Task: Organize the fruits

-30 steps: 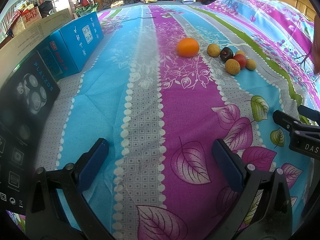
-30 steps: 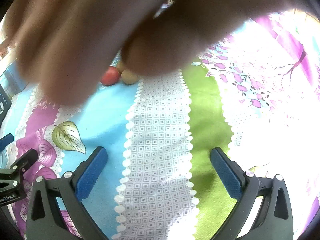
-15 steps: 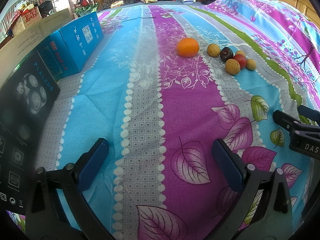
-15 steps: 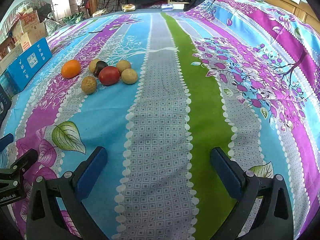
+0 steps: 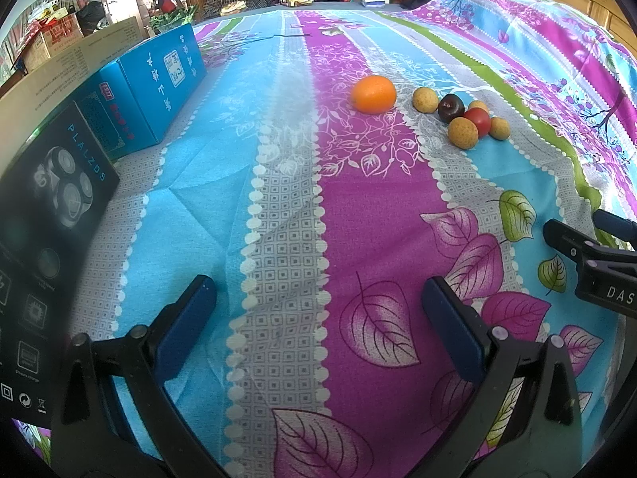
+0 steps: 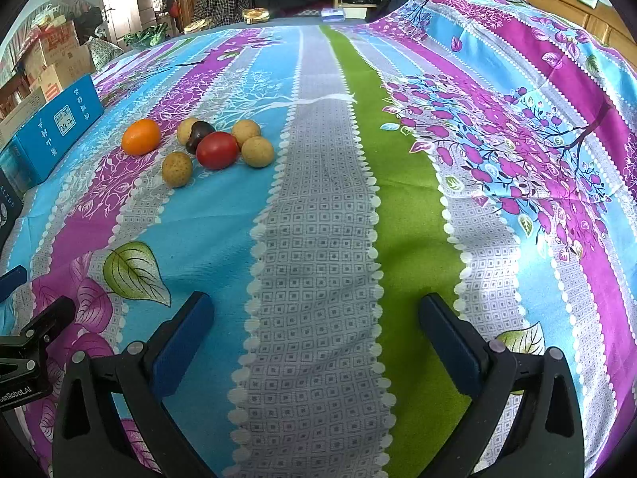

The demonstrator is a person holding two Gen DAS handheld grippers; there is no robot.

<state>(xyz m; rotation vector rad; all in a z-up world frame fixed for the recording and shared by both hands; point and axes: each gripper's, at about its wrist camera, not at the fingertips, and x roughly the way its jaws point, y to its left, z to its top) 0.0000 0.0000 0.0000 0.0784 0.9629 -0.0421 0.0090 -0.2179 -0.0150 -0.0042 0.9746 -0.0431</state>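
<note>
Your left gripper (image 5: 318,302) hangs low with its jaws spread wide, nothing between the blue pads (image 5: 187,318); your right gripper (image 6: 316,322) sits the same way, jaws wide apart and empty; the two lie side by side, near but not touching, each one's black tip showing at the edge of the other's view.

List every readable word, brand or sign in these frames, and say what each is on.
"PLAZDS": black box, beside a shaver picture; its small print and icons are too small to read.
"DAS", cut off by the frame edge: right gripper body.
"enRobot.AI", start cut off: left gripper body.
Blue box: white characters and a label, too blurred to read.
Cardboard behind it: print too small to read.
</note>
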